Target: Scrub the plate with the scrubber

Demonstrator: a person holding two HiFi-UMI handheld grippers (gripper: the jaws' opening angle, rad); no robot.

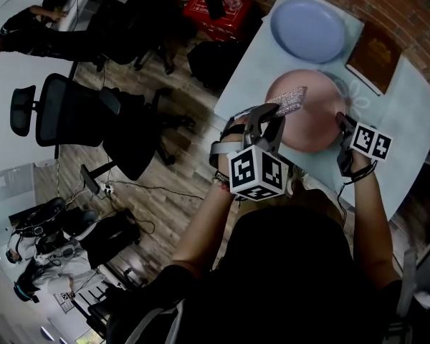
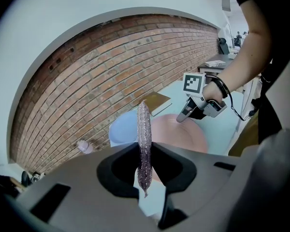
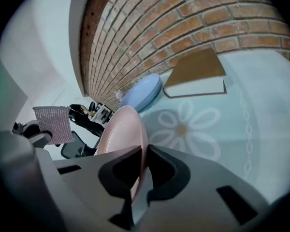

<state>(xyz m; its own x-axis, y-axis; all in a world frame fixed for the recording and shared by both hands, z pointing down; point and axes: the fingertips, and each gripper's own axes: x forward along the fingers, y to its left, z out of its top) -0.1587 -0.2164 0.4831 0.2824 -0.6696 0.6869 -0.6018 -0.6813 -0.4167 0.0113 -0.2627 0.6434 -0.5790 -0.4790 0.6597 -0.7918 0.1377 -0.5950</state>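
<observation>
A pink plate (image 1: 312, 113) lies on the pale table, tilted up at its right side. My right gripper (image 1: 342, 122) is shut on the plate's right rim; in the right gripper view the pink plate (image 3: 123, 132) runs edge-on between the jaws. A glittery silver-pink scrubber (image 1: 292, 100) hangs over the plate's left part, with my left gripper (image 1: 272, 115) shut on it. In the left gripper view the scrubber (image 2: 143, 139) stands upright between the jaws, the plate (image 2: 179, 134) beyond it and the right gripper (image 2: 184, 117) at the plate's far edge.
A blue plate (image 1: 308, 29) lies behind the pink one. A brown book (image 1: 373, 55) lies at the back right by the brick wall. The table (image 1: 408, 113) has a flower print. Office chairs (image 1: 79, 110) stand on the wood floor to the left.
</observation>
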